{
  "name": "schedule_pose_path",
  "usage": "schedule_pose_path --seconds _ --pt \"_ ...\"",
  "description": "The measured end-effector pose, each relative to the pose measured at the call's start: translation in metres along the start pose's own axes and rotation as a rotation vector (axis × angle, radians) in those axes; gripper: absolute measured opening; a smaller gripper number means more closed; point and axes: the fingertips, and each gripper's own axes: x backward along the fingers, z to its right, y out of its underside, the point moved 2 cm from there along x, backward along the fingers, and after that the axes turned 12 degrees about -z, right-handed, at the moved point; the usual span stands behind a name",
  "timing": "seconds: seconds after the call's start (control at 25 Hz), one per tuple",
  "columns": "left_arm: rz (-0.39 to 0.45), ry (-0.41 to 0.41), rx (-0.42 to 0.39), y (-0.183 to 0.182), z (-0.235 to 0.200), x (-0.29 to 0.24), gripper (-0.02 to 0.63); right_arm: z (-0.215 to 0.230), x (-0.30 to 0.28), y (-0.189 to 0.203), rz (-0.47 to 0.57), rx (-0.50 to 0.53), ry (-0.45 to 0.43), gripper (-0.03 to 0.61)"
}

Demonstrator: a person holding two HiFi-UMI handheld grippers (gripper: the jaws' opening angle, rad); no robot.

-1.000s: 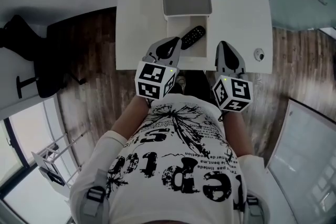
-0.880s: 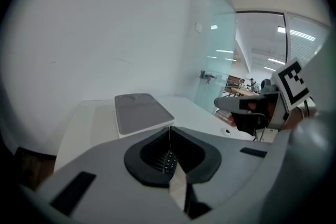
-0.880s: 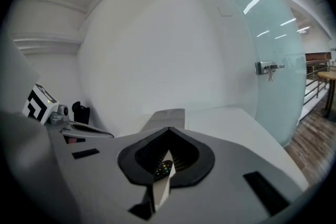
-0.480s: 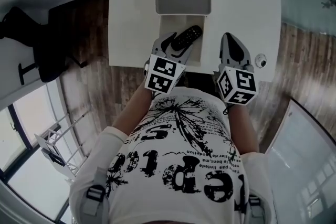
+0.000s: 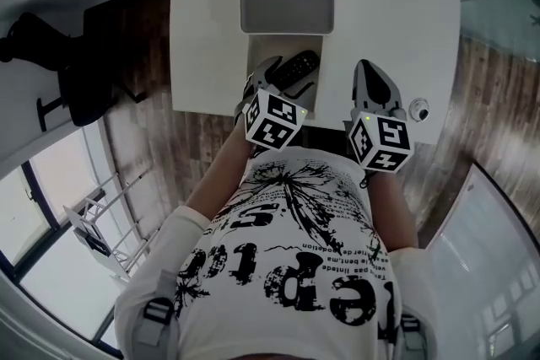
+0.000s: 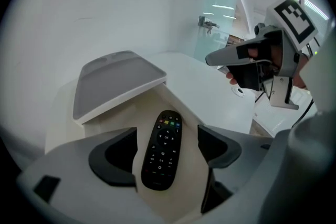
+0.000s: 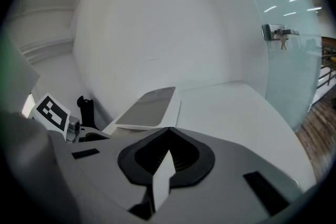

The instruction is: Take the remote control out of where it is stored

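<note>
Straddling the remote (image 6: 163, 150), the left tool (image 6: 168, 136) has just been opening its jaws, which stand wide on either side without pressing it. The remote lies buttons up in the open compartment (image 6: 191, 113) of the desk (image 5: 396, 13), below a raised grey lid (image 6: 113, 84). The right tool (image 7: 168, 131), jaws pressed together and empty, hovers alongside over the desk.

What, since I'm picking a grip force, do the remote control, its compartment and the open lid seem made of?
Remote control: black plastic, matte shell with faint sheen; buttons look rubbery. Compartment: smooth cream walls, perhaps painted board or plastic; unclear which. Lid: flat matte grey panel on a white rim, likely plastic.
</note>
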Motion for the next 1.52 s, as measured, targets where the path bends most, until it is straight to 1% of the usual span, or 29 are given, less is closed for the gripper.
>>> schedule_pose_path --seconds 0.28,0.4,0.52,0.68,0.88,1.04,1.24,1.44,1.52 --pt "-0.105 0.048 -0.036 0.005 0.003 -0.021 0.348 0.011 -0.008 0.003 -0.033 0.0 -0.016 0.0" --pt "-0.148 0.07 -0.013 0.011 -0.001 -0.031 0.348 0.014 -0.015 0.006 -0.053 0.0 -0.019 0.0" --pt "-0.177 0.06 0.006 0.015 -0.005 -0.037 0.348 0.016 -0.02 0.008 -0.078 0.001 -0.028 0.0" --pt "-0.165 0.033 0.069 0.012 -0.01 -0.039 0.348 0.019 -0.025 0.005 -0.082 0.001 -0.038 0.0" --pt "-0.153 -0.023 0.056 0.015 -0.012 -0.039 0.345 0.02 -0.033 0.002 -0.095 -0.014 -0.041 0.0" --pt "-0.136 -0.018 0.063 0.014 -0.013 -0.039 0.327 0.023 -0.035 0.001 -0.099 -0.018 -0.04 0.0" --pt "-0.15 -0.018 0.074 0.014 -0.018 -0.037 0.29 0.024 -0.032 0.0 -0.097 -0.019 -0.018 0.0" --pt "-0.108 -0.025 0.072 0.016 -0.021 -0.036 0.272 0.021 -0.029 -0.002 -0.078 -0.023 -0.001 0.0" --pt "-0.109 -0.027 0.067 0.017 -0.021 -0.037 0.27 0.019 -0.026 -0.001 -0.07 -0.023 0.0 0.0"
